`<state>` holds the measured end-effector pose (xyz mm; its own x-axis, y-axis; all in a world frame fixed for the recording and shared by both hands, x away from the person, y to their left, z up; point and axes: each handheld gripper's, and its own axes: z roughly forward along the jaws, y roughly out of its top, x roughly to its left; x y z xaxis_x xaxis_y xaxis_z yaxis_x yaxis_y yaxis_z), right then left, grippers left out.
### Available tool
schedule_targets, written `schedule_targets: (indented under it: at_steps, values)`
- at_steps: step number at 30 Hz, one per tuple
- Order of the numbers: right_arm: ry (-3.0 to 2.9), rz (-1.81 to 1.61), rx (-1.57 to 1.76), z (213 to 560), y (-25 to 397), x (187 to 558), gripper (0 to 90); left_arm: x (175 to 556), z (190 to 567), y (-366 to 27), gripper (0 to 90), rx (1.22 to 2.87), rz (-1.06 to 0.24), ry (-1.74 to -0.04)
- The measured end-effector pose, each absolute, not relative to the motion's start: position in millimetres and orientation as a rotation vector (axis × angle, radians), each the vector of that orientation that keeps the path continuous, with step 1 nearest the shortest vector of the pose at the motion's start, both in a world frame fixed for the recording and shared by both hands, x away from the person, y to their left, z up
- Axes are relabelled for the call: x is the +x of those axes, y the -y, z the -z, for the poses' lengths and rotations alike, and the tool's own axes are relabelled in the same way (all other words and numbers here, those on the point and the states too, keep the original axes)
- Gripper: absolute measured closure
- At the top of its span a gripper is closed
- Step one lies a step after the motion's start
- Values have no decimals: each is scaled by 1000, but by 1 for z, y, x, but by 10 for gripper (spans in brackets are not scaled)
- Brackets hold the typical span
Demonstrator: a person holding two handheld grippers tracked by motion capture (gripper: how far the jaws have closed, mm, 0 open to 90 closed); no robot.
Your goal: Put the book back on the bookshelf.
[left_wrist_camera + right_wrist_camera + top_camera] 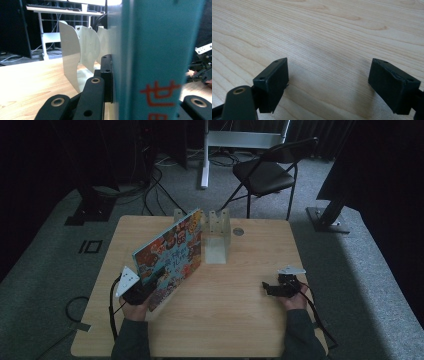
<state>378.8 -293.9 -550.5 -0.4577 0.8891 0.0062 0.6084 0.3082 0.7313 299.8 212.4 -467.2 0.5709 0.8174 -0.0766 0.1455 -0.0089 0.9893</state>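
I've got the picture book [170,257] pinched at its near lower corner in my left gripper [141,291], jaws clamped on either side of the teal spine [155,60]. It stands on edge left of centre in the high view, long axis running up and right toward the white metal book rack [218,232] near the table's [240,320] far edge. From the left gripper view the rack's dividers [71,57] sit just left of the spine, so I judge the slot lies ahead and slightly left. My right gripper [271,289] rests at lower right, jaws spread wide over bare wood, well apart from the book.
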Motion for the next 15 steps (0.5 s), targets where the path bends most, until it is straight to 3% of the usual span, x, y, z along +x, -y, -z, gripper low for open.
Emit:
schedule_targets:
  at_steps: [15]
  values:
    - [-2180,-953,1336,550,294,379,163,298,465,-217,809,1499,-691,-887]
